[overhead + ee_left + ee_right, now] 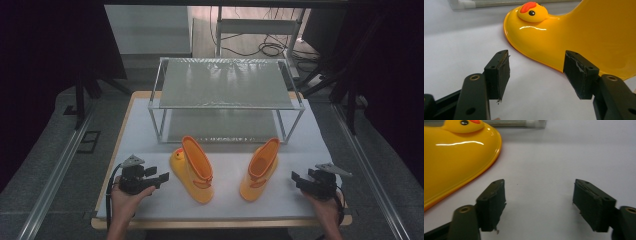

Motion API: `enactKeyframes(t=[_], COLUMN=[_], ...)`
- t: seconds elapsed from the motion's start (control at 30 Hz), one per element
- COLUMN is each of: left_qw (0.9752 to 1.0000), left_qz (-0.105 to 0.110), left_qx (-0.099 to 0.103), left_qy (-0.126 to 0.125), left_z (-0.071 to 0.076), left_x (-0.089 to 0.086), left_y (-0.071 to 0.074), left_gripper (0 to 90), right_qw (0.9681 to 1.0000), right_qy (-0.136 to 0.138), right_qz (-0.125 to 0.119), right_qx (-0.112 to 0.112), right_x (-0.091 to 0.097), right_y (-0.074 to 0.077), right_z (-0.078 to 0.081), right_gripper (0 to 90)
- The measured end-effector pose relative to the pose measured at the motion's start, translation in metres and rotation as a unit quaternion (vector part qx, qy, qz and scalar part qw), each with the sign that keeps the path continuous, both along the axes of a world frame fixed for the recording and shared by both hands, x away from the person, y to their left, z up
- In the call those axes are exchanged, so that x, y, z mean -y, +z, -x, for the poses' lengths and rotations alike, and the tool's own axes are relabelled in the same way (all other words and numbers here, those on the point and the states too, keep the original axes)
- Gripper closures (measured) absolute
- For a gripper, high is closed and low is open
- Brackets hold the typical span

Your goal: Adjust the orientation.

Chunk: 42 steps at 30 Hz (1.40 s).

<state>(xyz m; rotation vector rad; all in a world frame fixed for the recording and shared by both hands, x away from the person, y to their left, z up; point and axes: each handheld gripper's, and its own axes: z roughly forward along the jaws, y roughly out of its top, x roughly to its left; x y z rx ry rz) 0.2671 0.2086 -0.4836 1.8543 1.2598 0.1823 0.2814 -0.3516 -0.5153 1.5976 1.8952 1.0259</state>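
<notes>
Left claw sits spread wide, pinching nothing, just beside the glossy yellow rubber duck-faced boot lying on the white table. Right claw, likewise spread and empty, rests near the second yellow rubber boot, both before a metal-framed shelf.

A white-topped desk fills the middle of the frame. At its upper centre stands a metal-framed shelf. Below it, two yellow rubber boots lie on their sides: the left boot and the right boot.
</notes>
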Motion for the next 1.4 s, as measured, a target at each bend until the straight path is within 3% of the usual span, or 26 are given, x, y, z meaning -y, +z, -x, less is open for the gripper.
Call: enactKeyframes(t=[0.07,0.1,0.13,0.37,0.47,0.57,0.67,0.77,0.93,0.97,1.0,1.03,1.17,1.4], left_qw=[1.0000,1.0000,1.0000,1.0000,0.9997,0.9988,0.9984,0.9971,0.9932,0.9900,0.9890,0.9890,0.9861,0.9851], left_qz=[0.000,-0.001,0.000,0.003,0.014,0.033,0.029,0.028,0.022,0.034,0.036,0.036,0.015,0.013], left_qx=[0.002,0.001,0.001,-0.002,-0.005,0.009,0.013,0.026,0.054,0.064,0.070,0.070,0.098,0.099], left_qy=[0.001,0.000,0.000,-0.008,-0.017,-0.035,-0.046,-0.066,-0.101,-0.121,-0.126,-0.126,-0.133,-0.140], left_z=[0.000,0.001,0.001,0.002,0.004,0.012,0.017,0.026,0.043,0.052,0.056,0.056,0.069,0.071], left_x=[-0.001,-0.001,0.000,0.001,0.002,0.005,0.008,0.016,0.041,0.054,0.060,0.060,0.091,0.118], left_y=[0.000,0.000,0.000,0.002,0.004,0.013,0.015,0.019,0.028,0.030,0.030,0.030,0.025,0.009], left_gripper=[38.0,37.9,38.0,39.2,55.4,77.7,87.3,89.4,89.5,89.5,89.5,89.5,89.5,89.5], right_qw=[1.0000,0.9996,0.9992,0.9981,0.9981,0.9983,0.9985,0.9987,0.9989,0.9989,0.9989,0.9989,0.9991,0.9992], right_qy=[0.005,0.023,0.035,0.057,0.059,0.057,0.050,0.045,0.041,0.039,0.038,0.038,0.032,0.030], right_qz=[-0.003,-0.008,-0.013,-0.013,-0.010,-0.011,-0.015,-0.019,-0.022,-0.024,-0.024,-0.024,-0.027,-0.025], right_qx=[0.004,0.013,0.018,0.020,0.014,0.012,0.014,0.014,0.010,0.011,0.009,0.009,0.010,0.007], right_x=[0.000,0.001,0.000,-0.001,-0.001,0.001,0.003,0.006,0.010,0.010,0.010,0.010,0.010,0.012], right_y=[0.001,0.005,0.007,0.008,0.006,0.004,0.004,0.004,0.001,0.001,0.001,0.001,0.000,-0.001], right_z=[0.002,0.008,0.010,0.015,0.014,0.013,0.013,0.012,0.010,0.009,0.008,0.008,0.007,0.006], right_gripper=[33.1,42.7,45.6,46.9,45.2,44.1,43.5,43.2,43.0,43.0,42.9,42.9,42.5,41.9])
